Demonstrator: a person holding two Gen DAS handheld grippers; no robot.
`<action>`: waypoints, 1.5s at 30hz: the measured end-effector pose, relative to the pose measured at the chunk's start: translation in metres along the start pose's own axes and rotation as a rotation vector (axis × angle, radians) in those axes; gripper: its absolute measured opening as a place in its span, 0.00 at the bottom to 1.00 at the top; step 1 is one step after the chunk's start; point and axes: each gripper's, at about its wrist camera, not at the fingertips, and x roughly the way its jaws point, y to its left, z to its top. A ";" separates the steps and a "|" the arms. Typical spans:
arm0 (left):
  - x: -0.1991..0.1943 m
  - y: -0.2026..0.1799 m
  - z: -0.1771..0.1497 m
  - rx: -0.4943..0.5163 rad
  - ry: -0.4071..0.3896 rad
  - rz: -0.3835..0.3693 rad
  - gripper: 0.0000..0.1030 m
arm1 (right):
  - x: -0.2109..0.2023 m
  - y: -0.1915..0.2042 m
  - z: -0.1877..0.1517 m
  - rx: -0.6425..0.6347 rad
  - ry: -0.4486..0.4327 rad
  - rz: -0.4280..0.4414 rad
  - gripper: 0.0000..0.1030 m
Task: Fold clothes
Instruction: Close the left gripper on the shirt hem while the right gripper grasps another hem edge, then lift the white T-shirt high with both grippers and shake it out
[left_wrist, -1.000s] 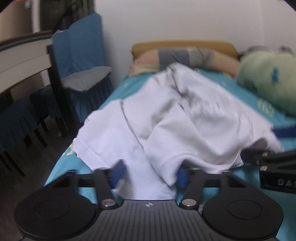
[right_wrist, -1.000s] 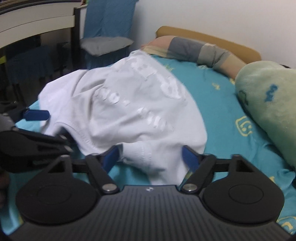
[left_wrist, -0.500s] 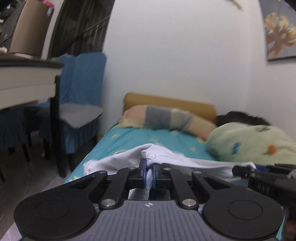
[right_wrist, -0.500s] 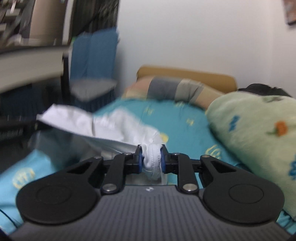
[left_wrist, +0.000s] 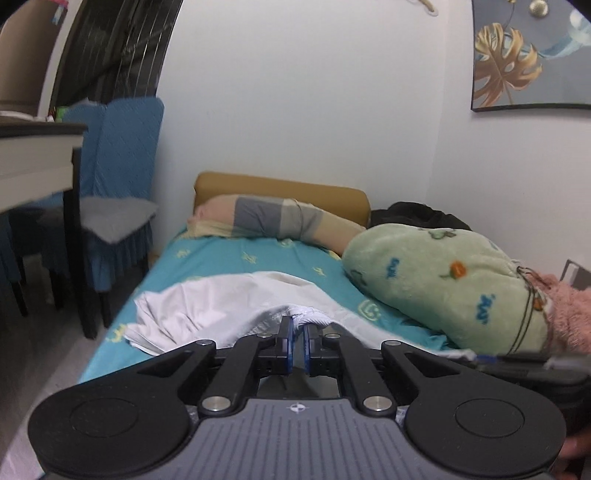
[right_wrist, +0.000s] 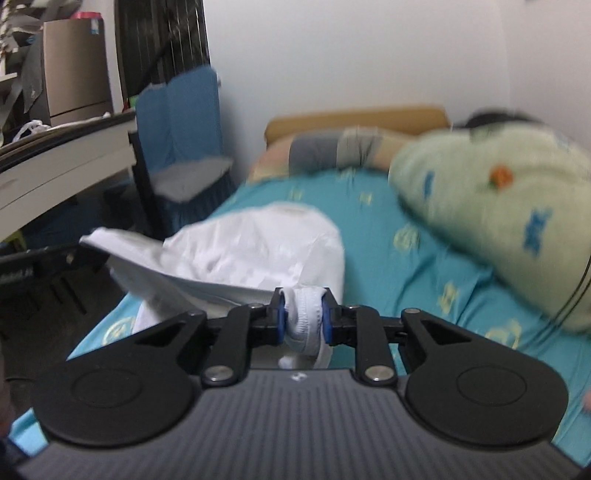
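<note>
**Both grippers pinch the near edge of a white shirt on a bed**

Two wrist views look up a bed (left_wrist: 236, 258) with a teal sheet. A white shirt (left_wrist: 221, 306) lies crumpled on the sheet in the lower centre of each frame, stretching away from the grippers toward the headboard.

The left gripper (left_wrist: 298, 341) sits bottom centre of its view, jaws closed on a thin ridge of the shirt's near edge. The right gripper (right_wrist: 303, 320), bottom centre of its own view, has its jaws clamped on a thicker wad of hem. Both hold the same near edge, so the shirt's bulk lies straight ahead of both. The right gripper's view is blurred, so the exact lie of the cloth there is uncertain.

To the right of the shirt, near it, rests a large green pillow (left_wrist: 443, 288), which would likely crowd any sideways spread. A striped pillow (left_wrist: 273, 219) lies at the head of the bed, well beyond the shirt. At the left of frame stand a blue chair (left_wrist: 118, 177) and the edge of a worktop (left_wrist: 33, 158), beside the bed.
</note>
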 end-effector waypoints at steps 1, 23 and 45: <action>0.003 0.002 -0.001 -0.006 0.004 -0.002 0.06 | 0.000 0.000 -0.001 0.005 0.014 0.013 0.30; 0.039 0.013 -0.009 -0.031 0.094 0.044 0.06 | 0.098 -0.021 -0.019 0.144 0.157 -0.277 0.71; 0.064 -0.017 -0.028 0.104 0.125 0.107 0.81 | 0.017 -0.015 0.023 0.159 -0.251 -0.217 0.70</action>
